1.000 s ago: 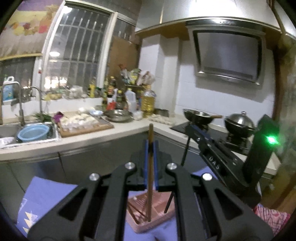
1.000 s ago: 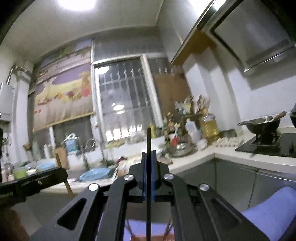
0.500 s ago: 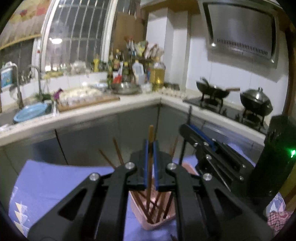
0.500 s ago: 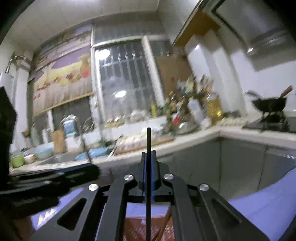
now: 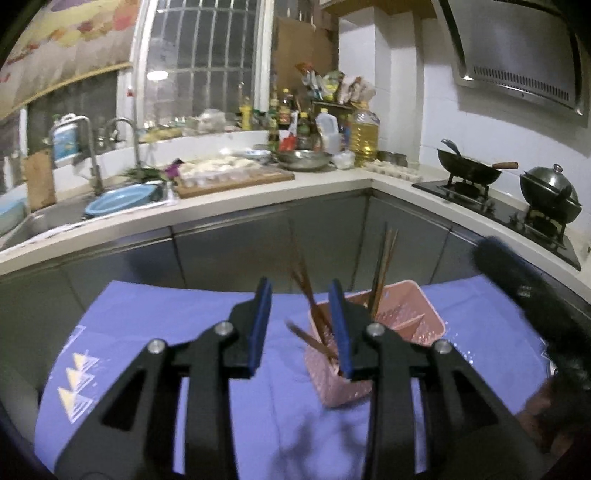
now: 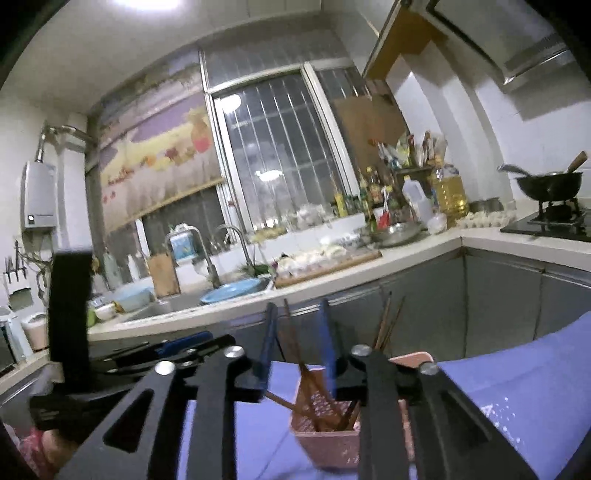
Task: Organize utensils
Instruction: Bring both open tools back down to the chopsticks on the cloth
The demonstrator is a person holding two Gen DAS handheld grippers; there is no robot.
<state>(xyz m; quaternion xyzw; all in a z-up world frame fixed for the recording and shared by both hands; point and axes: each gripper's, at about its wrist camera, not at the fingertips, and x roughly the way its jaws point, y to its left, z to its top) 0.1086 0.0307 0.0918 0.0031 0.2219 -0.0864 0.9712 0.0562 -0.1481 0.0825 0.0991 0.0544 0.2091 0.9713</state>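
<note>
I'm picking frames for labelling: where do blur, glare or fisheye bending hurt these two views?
Left wrist view: counter bends with the fisheye; the right gripper is a motion-blurred dark shape; pink basket readable. Right wrist view: ceiling light blows out; chopsticks soft; dim overall.

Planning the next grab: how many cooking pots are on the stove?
2. A black wok with a wooden handle sits on the near burner; a lidded pot sits on the burner to its right. Right wrist view shows only the wok.
</note>
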